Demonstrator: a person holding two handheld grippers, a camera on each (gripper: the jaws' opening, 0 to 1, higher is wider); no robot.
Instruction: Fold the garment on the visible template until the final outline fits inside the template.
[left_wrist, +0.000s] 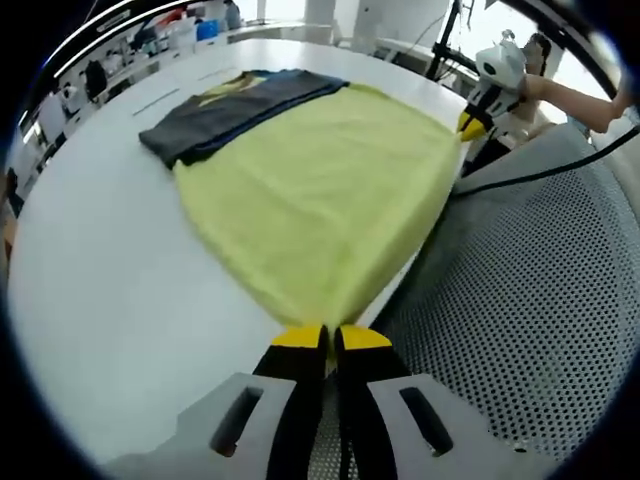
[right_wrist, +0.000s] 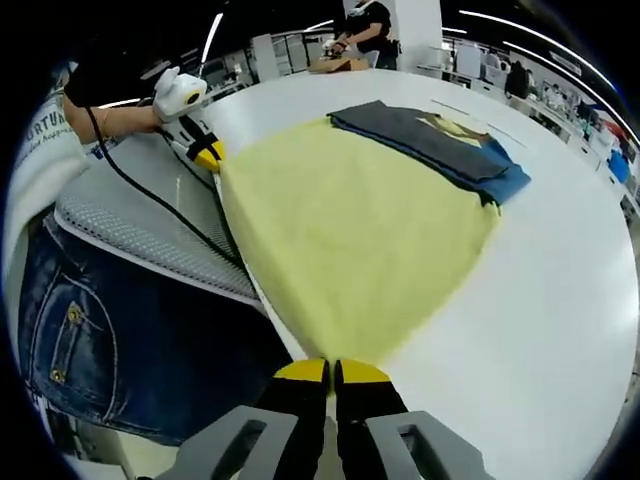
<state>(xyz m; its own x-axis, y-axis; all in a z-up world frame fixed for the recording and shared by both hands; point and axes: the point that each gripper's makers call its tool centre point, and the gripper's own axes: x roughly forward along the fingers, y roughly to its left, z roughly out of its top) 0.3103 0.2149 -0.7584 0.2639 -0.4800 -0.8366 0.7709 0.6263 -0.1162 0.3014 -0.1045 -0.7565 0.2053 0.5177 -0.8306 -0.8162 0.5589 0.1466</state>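
A pale yellow garment (left_wrist: 320, 190) lies spread on the white table (left_wrist: 110, 300), its near edge hanging over the table's side. My left gripper (left_wrist: 331, 338) is shut on one corner of that edge. The right gripper (left_wrist: 472, 124) pinches the other corner at the upper right. In the right gripper view the same yellow garment (right_wrist: 350, 220) fans out from my right gripper (right_wrist: 331, 372), shut on its corner, and the left gripper (right_wrist: 208, 153) holds the far corner. A dark grey and blue folded garment (left_wrist: 230, 110) (right_wrist: 430, 140) lies on the yellow cloth's far end.
A grey perforated mat (left_wrist: 530, 290) (right_wrist: 130, 220) borders the table on the person's side. A cable (right_wrist: 170, 205) runs across it. The person's jeans (right_wrist: 110, 340) are close by. Another person (right_wrist: 365, 25) stands beyond the table's far end. Thin lines (left_wrist: 170, 97) mark the table.
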